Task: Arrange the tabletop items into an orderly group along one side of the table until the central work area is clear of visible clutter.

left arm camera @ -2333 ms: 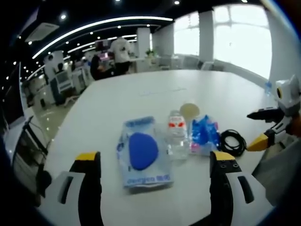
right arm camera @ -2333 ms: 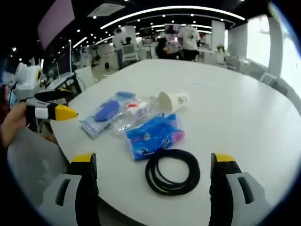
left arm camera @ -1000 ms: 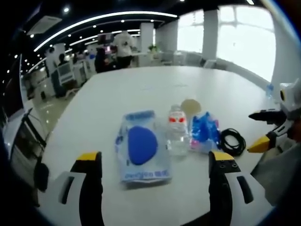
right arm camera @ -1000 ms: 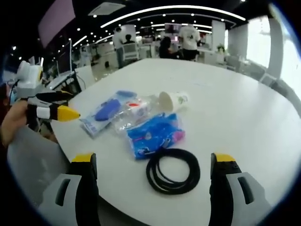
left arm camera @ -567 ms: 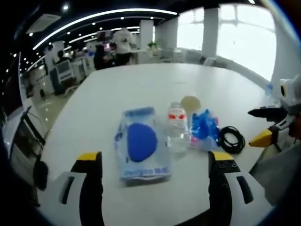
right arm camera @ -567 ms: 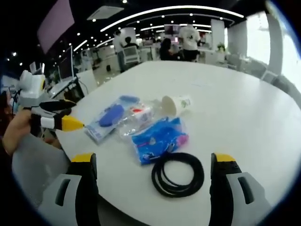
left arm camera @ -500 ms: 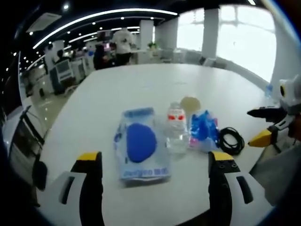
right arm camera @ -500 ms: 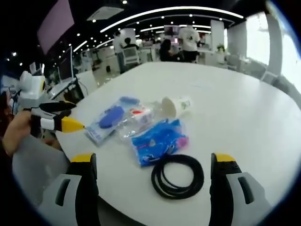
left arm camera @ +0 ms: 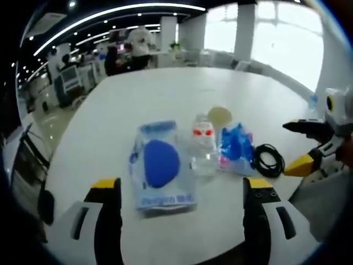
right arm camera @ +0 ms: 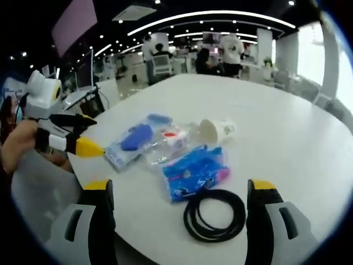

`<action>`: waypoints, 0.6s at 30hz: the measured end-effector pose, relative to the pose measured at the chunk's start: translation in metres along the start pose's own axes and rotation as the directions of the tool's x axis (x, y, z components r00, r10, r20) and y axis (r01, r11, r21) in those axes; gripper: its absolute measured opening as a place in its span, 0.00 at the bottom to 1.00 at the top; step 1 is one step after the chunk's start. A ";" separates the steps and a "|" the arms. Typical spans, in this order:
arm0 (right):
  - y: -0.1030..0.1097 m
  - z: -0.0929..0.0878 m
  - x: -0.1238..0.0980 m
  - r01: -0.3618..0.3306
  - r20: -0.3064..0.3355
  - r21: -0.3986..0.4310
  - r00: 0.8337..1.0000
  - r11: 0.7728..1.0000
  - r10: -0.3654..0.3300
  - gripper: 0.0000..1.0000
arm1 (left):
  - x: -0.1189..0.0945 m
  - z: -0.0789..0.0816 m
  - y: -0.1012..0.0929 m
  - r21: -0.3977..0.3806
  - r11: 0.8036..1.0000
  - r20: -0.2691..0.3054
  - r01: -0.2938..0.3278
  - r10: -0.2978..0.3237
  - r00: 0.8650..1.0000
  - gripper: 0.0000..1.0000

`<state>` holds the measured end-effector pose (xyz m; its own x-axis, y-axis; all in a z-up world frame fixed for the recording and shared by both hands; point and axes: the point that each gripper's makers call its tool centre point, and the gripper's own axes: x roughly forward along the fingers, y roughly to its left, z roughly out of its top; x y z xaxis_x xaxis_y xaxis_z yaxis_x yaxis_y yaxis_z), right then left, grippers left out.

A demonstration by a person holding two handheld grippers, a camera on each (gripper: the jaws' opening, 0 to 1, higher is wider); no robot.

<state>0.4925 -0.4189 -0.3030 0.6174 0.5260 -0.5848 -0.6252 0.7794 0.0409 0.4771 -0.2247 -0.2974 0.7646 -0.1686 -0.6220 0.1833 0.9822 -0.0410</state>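
Here, five items lie in a close row near one edge of the large white round table: a clear plastic pouch with a blue oval pad inside, a clear plastic water bottle with a red label lying on its side just beside it, a white paper cup tipped over at the bottle's far end, a crumpled blue and pink plastic packet next to the bottle, and a coiled black cable at the end of the row. In the right gripper view the same row reads pouch, bottle, cup, packet and cable, the cable nearest.

The left gripper hovers over the table edge facing the pouch, jaws spread wide and holding nothing. The right gripper hangs before the cable, jaws likewise spread and empty.

Beyond the table stretches an office with ceiling light strips and standing people.
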 end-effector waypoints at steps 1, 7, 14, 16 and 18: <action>-0.001 0.000 0.000 0.001 -0.001 -0.002 1.000 1.000 -0.001 1.00 | 0.000 0.002 -0.001 0.004 1.000 0.003 0.002 -0.002 1.000 0.87; -0.005 -0.001 -0.002 0.014 0.013 0.019 1.000 1.000 -0.015 1.00 | 0.000 0.022 -0.009 0.006 1.000 -0.013 0.020 -0.020 1.000 0.80; -0.005 -0.003 -0.002 0.008 0.009 0.038 1.000 0.999 -0.009 1.00 | 0.011 0.036 -0.012 0.038 0.999 -0.030 0.028 -0.027 0.999 0.78; -0.004 -0.006 -0.002 0.003 -0.003 0.041 1.000 0.999 -0.003 1.00 | 0.015 0.040 -0.015 0.038 0.998 -0.042 0.041 -0.039 0.998 0.78; -0.003 -0.007 -0.002 0.000 -0.008 0.043 1.000 0.999 0.001 1.00 | 0.020 0.045 -0.016 0.033 0.998 -0.048 0.049 -0.047 0.998 0.77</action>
<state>0.4901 -0.4250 -0.3075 0.6132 0.5239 -0.5911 -0.6046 0.7930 0.0757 0.5167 -0.2479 -0.2742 0.7246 -0.2108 -0.6562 0.2408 0.9695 -0.0455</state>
